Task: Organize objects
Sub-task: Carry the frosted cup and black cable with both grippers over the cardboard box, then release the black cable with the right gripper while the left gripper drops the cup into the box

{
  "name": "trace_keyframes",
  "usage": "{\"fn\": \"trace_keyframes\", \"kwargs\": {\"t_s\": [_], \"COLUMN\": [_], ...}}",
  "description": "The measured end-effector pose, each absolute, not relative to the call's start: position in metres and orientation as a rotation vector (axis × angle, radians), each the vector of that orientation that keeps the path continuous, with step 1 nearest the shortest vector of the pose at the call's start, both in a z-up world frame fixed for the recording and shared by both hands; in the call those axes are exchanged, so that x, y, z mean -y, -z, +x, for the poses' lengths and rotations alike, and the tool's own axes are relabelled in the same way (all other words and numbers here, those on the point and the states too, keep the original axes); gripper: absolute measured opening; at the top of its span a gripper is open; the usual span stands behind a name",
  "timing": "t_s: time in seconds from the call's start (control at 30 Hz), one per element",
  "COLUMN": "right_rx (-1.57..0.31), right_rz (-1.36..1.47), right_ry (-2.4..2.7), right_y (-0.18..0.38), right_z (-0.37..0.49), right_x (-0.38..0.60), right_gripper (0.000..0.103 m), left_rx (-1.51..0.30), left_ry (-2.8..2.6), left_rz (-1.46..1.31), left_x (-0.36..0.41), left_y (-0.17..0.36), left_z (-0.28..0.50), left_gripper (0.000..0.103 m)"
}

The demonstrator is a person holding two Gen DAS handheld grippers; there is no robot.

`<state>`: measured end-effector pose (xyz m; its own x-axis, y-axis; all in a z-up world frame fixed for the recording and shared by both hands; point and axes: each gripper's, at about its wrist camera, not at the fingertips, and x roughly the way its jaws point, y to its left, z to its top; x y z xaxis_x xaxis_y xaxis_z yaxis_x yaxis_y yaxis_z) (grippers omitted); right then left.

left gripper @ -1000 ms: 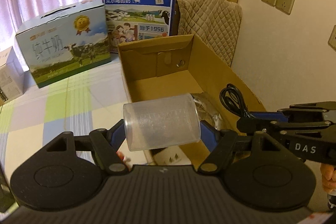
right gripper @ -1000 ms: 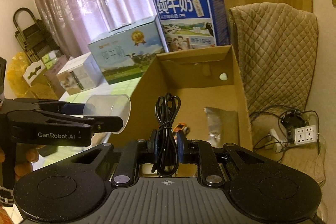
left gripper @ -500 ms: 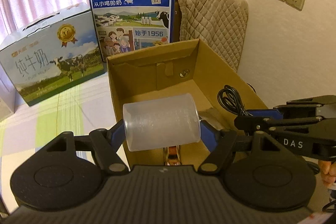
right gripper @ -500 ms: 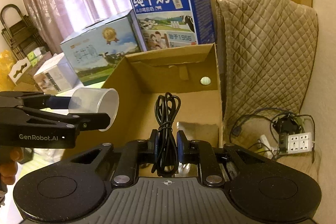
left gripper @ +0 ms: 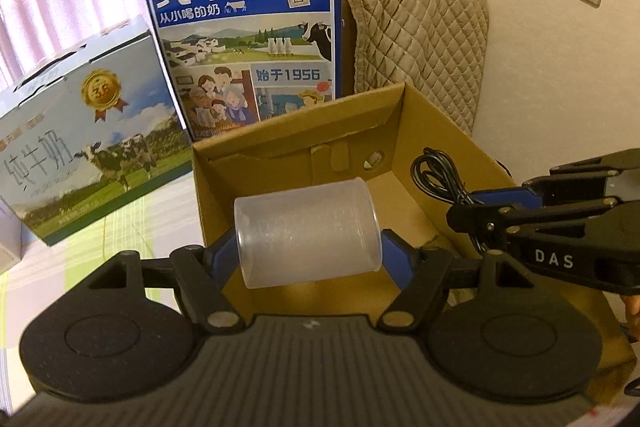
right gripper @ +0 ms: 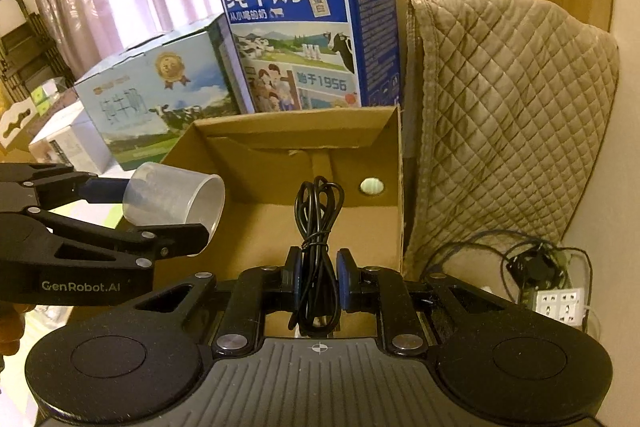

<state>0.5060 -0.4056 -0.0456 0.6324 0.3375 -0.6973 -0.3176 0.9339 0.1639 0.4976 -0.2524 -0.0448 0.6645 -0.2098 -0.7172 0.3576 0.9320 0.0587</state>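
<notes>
Left gripper [left gripper: 308,251]: jaws were spread wide and clamped on the translucent measuring cup [left gripper: 307,231], held on its side, blue pads pressing its base and its rim.
Cup position: it hung over the near left corner of the cardboard box [left gripper: 436,131], mouth turned toward the right side of the box.
Right gripper [right gripper: 318,277]: jaws were nearly closed, pinching a bundled black cable [right gripper: 318,227] that stood up between the pads.
Cable position: just above the near edge of the box, roughly mid-width, loops pointing toward the far wall.
Step in hand: both items looked ready to go down into the box, by my reading.
Doing it well: lower each one close to the box floor before letting go; a cup lying on its side would likely roll, so tipping it upright first seemed wise. Keep the two grippers apart, left item to the left wall, cable to the right.
Box contents: from these angles the floor was mostly hidden behind the grippers; I could not tell what lay inside.
Behind the box: a blue milk carton [right gripper: 304,23] stood upright against the far wall, a pale milk carton [left gripper: 80,131] to its left.
</notes>
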Motion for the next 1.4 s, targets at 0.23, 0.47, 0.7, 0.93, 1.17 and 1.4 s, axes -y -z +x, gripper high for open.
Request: {"fn": "trace_keyframes", "kwargs": {"t_s": [0.23, 0.47, 0.7, 0.93, 1.17, 1.4], "right_rx": [-0.817, -0.811, -0.806, -0.788, -0.786, -0.785], "right_rz": [-0.016, -0.067, -0.093, -0.092, -0.087, -0.081], "right_ry": [-0.369, -0.353, -0.343, -0.334, -0.337, -0.341], "right_y": [0.055, 0.056, 0.058, 0.056, 0.056, 0.056], "right_z": [0.533, 0.553, 0.564, 0.57, 0.567, 0.567], "right_x": [0.4, 0.39, 0.386, 0.388, 0.39, 0.391], "right_gripper": [0.015, 0.015, 0.015, 0.015, 0.015, 0.015], "left_rx": [-0.784, -0.793, -0.795, -0.802, -0.811, -0.817], "left_ry": [0.323, 0.319, 0.313, 0.304, 0.298, 0.291], "left_rz": [0.235, 0.253, 0.26, 0.263, 0.268, 0.266], "left_x": [0.26, 0.263, 0.263, 0.262, 0.261, 0.261], "left_y": [0.053, 0.061, 0.065, 0.069, 0.072, 0.074], "left_z": [0.524, 0.541, 0.552, 0.558, 0.559, 0.562], "left_gripper": [0.071, 0.071, 0.071, 0.071, 0.072, 0.072]}}
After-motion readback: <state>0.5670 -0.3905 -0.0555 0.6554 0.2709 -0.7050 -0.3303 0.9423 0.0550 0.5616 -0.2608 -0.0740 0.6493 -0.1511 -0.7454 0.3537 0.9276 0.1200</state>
